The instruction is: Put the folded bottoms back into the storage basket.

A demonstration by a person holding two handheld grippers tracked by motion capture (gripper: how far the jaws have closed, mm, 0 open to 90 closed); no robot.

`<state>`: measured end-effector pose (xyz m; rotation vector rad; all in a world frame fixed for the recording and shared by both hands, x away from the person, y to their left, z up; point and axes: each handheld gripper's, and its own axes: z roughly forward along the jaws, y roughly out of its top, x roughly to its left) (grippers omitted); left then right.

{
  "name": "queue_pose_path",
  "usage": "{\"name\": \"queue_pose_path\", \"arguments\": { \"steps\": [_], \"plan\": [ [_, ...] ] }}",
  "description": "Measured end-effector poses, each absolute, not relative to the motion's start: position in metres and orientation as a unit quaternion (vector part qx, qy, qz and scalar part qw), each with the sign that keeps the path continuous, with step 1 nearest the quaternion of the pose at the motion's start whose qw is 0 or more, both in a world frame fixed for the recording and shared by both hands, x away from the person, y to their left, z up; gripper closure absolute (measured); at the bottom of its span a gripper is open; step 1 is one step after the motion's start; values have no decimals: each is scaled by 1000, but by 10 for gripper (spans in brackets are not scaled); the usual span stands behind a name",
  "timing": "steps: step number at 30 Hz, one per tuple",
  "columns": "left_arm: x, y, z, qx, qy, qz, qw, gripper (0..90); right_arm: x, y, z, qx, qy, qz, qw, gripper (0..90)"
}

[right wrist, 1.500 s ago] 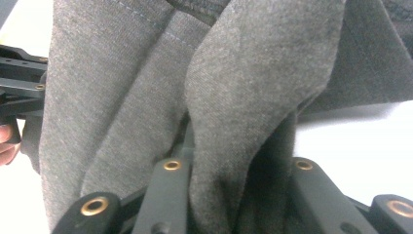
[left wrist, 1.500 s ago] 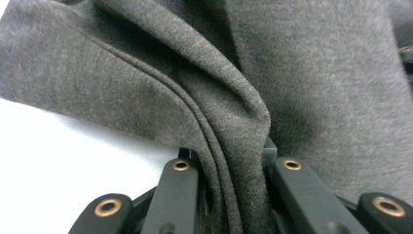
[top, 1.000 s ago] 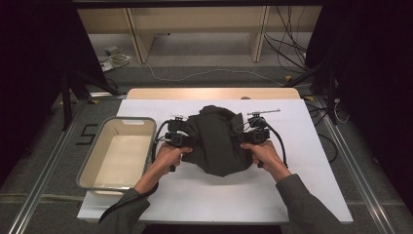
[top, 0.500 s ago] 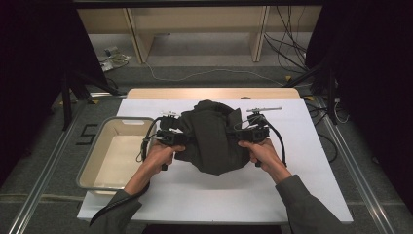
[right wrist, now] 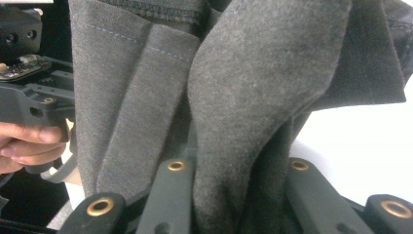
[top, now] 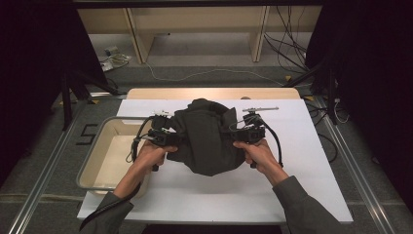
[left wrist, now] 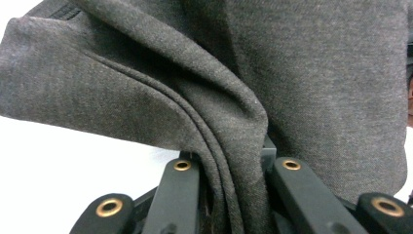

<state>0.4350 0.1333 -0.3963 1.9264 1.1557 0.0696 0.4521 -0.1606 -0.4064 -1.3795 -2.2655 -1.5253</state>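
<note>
A dark grey folded garment (top: 207,136) hangs lifted between the two grippers above the white table (top: 195,195). My left gripper (top: 168,138) is shut on the garment's left side; in the left gripper view a folded hem of the cloth (left wrist: 214,122) is pinched between the black jaws. My right gripper (top: 242,134) is shut on the right side, and layers of the same cloth (right wrist: 243,112) run down between its jaws in the right gripper view. The other hand with its gripper (right wrist: 34,107) shows at the left there.
A beige plastic tub (top: 109,158) stands at the table's left edge, close under the left hand. A thin metal tool (top: 260,108) lies at the back right of the table. A wooden shelf frame and cables stand on the floor behind.
Both grippers have carried the garment leftward, toward the tub, and lifted it off the table. Both stay shut on it.
</note>
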Motion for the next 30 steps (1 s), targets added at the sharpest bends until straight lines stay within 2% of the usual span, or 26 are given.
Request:
{"name": "queue_pose_path", "arguments": {
  "steps": [30],
  "plan": [
    [431, 165, -374, 785, 453, 38, 421, 787, 442, -130, -392, -443, -730, -520, 39, 757]
  ]
}}
